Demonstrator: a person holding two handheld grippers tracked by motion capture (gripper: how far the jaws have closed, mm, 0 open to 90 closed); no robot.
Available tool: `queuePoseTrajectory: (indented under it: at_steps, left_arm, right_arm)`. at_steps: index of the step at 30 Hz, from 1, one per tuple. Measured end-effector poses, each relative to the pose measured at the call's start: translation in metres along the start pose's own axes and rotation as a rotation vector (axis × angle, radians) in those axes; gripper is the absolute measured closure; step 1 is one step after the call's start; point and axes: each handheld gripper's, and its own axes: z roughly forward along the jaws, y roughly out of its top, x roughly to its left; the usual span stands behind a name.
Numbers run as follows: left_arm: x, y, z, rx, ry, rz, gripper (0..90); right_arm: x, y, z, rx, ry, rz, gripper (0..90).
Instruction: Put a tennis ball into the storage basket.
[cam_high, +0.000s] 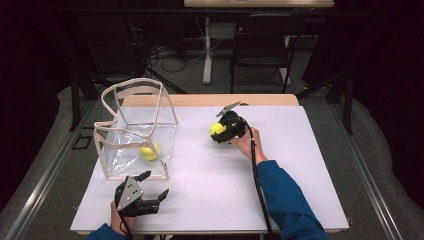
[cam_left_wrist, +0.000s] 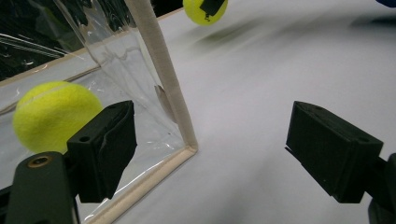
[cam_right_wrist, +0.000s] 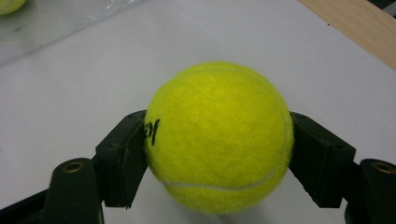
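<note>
Right claw (cam_right_wrist: 217, 158) clamped on tennis ball (cam_right_wrist: 218, 135), right of clear bag (cam_high: 137, 131); left claw (cam_high: 148, 189) wide, nearer bag.

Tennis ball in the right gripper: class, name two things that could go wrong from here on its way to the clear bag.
1. The right gripper pinches the tennis ball only at its curved sides, so it might slip out.
2. The clear bag looks soft, with a sagging rim; the ball could catch the rim, and the open left gripper isn't steadying it.

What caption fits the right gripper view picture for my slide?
The right hand-held gripper squeezes a yellow tennis ball between its black jaws above the white table.
</note>
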Motion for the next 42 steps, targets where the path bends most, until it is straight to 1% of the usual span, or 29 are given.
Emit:
queuePoseTrajectory:
  at_steps: [4, 12, 13, 15, 19, 28, 30, 42]
  left_arm:
    - [0.000, 0.000, 0.000, 0.000, 0.000, -0.003, 16.0]
    - [0.000, 0.000, 0.000, 0.002, 0.001, -0.003, 16.0]
    - [0.000, 0.000, 0.000, 0.002, 0.001, -0.001, 16.0]
    - [0.000, 0.000, 0.000, 0.001, 0.003, 0.001, 16.0]
    - [0.000, 0.000, 0.000, 0.002, 0.003, -0.001, 16.0]
    - [0.000, 0.000, 0.000, 0.002, 0.003, 0.001, 16.0]
    - [0.000, 0.000, -0.001, 0.001, 0.005, 0.000, 16.0]
    - [0.000, 0.000, 0.000, 0.001, 0.004, 0.001, 16.0]
  right_arm:
    - [0.000, 0.001, -0.005, -0.010, 0.000, -0.003, 26.2]
    - [0.001, 0.001, -0.005, -0.011, 0.000, -0.001, 26.2]
    - [0.003, 0.003, -0.012, -0.015, -0.001, -0.014, 26.2]
    - [0.005, 0.005, -0.016, -0.024, -0.004, -0.018, 26.2]
    - [0.007, 0.006, -0.019, -0.027, -0.003, -0.031, 26.2]
    - [0.011, 0.010, -0.027, -0.045, 0.001, -0.033, 26.2]
    - [0.011, 0.011, -0.029, -0.043, -0.001, -0.043, 26.2]
    - [0.012, 0.014, -0.037, -0.052, -0.006, -0.052, 26.2]
